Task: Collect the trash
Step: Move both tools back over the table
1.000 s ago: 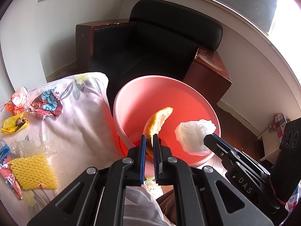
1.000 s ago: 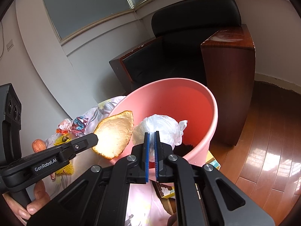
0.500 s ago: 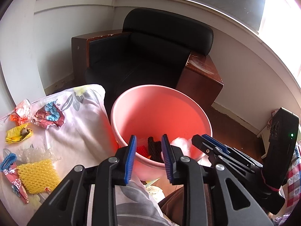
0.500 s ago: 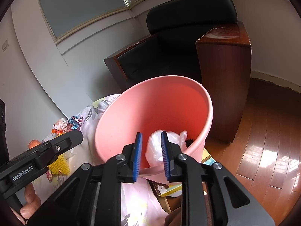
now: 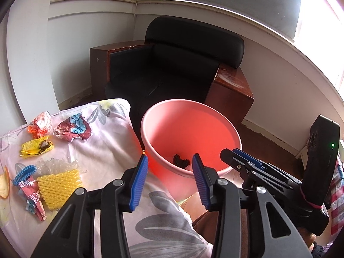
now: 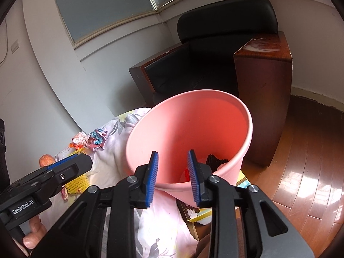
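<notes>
A pink bin (image 5: 215, 118) stands beside the floral cloth (image 5: 103, 148); it also shows in the right wrist view (image 6: 247, 124). My left gripper (image 5: 169, 176) is open and empty in front of the bin's near rim. My right gripper (image 6: 173, 176) is open and empty over the near rim. On the cloth lie a crumpled red-blue wrapper (image 5: 73, 128), an orange wrapper (image 5: 40, 122), a yellow wrapper (image 5: 36, 147), a yellow foam net (image 5: 58, 186), clear plastic (image 5: 56, 164) and a red wrapper (image 5: 32, 200). Something black (image 5: 181, 162) lies in the bin.
A black armchair (image 5: 176, 68) with wooden arms stands behind the bin. An orange peel piece (image 5: 4, 185) lies at the cloth's left edge. Wooden floor (image 6: 311, 161) lies to the right. A box (image 6: 193, 212) sits under the bin's near side.
Both grippers opened: the orange peel left my left gripper and the white plastic bag left my right one, dropping into the bin. Both grippers drew back from it.
</notes>
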The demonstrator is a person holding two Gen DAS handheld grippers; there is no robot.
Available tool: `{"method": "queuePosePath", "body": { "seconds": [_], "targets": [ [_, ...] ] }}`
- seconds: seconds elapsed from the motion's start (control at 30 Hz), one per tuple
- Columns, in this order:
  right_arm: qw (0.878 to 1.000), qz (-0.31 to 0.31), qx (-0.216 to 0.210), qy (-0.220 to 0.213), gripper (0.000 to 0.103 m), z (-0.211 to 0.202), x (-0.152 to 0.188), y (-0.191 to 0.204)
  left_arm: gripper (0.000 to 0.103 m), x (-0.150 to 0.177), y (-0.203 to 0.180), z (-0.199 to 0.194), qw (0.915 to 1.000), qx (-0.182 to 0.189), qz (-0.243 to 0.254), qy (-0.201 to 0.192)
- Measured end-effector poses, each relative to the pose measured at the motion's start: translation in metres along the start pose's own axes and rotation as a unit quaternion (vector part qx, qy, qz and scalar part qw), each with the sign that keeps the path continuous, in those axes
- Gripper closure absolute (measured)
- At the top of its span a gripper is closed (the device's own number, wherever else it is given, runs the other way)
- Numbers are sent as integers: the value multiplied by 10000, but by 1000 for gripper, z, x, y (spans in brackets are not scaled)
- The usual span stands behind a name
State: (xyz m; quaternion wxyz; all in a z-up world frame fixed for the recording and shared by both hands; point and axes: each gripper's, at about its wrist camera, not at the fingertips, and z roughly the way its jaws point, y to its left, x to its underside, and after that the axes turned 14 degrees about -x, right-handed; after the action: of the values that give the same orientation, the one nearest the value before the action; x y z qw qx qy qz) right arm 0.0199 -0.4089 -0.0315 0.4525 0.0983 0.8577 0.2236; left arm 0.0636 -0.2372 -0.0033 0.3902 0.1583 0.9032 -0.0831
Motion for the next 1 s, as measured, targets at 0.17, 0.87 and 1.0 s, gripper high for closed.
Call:
{"method": "queuePosePath", "body": {
  "seconds": [0.17, 0.87, 1.0],
  "targets": [
    [9998, -110, -112, 129, 74, 3, 6, 17, 61, 7, 16, -12, 9998, -125, -80, -96],
    [9943, -494, -626, 707, 74, 34, 26, 78, 61, 50, 120, -46, 9914, -1041, -782, -150],
    [9926, -512, -716, 834, 74, 41, 31, 85, 61, 63, 145, -48, 9869, -1269, -996, -41]
  ]
}}
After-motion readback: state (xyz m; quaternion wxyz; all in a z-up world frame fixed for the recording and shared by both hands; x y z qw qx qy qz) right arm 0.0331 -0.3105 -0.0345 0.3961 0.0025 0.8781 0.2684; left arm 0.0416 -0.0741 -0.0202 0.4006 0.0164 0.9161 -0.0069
